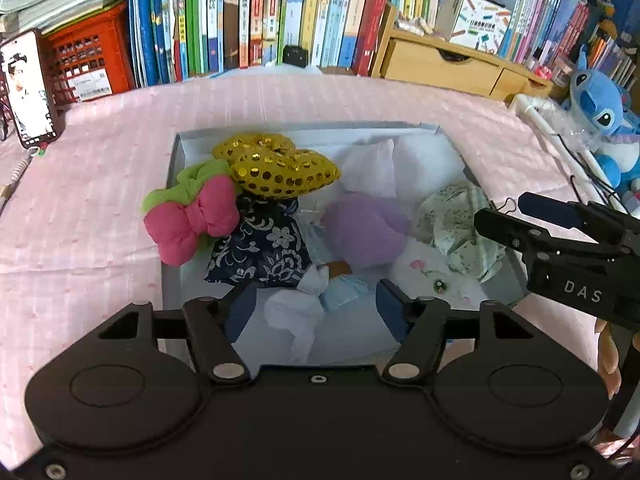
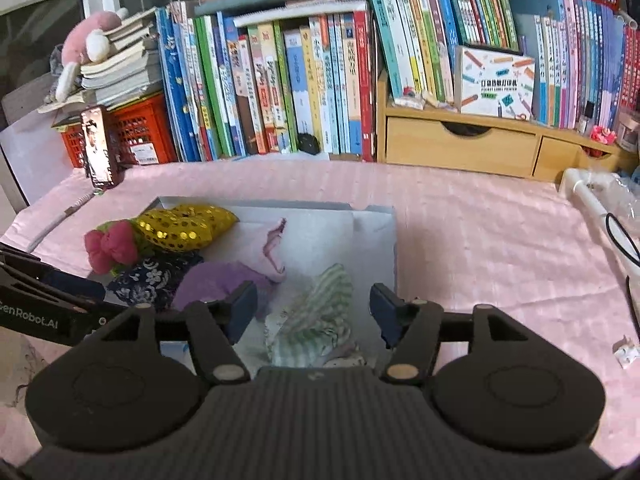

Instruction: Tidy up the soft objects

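Note:
A shallow grey box (image 1: 176, 168) on the pink cloth holds soft things: a gold sequin pillow (image 1: 280, 170), a pink bow with green trim (image 1: 192, 220), a navy floral pouch (image 1: 264, 248), a purple plush (image 1: 366, 230), a white plush cat (image 1: 436, 272), a green patterned cloth (image 1: 460, 220) and white tissue (image 1: 296, 312). My left gripper (image 1: 316, 308) is open and empty above the box's near end. My right gripper (image 2: 314, 312) is open and empty, just above the green striped cloth (image 2: 320, 312). The box rim (image 2: 376, 210) also shows in the right wrist view.
A phone (image 1: 30, 88) stands at the far left. A red crate (image 1: 86, 58), rows of books (image 1: 260, 16) and a wooden drawer unit (image 1: 448, 64) line the back. A blue plush toy (image 1: 604, 120) and a white rod (image 2: 592, 204) lie at the right.

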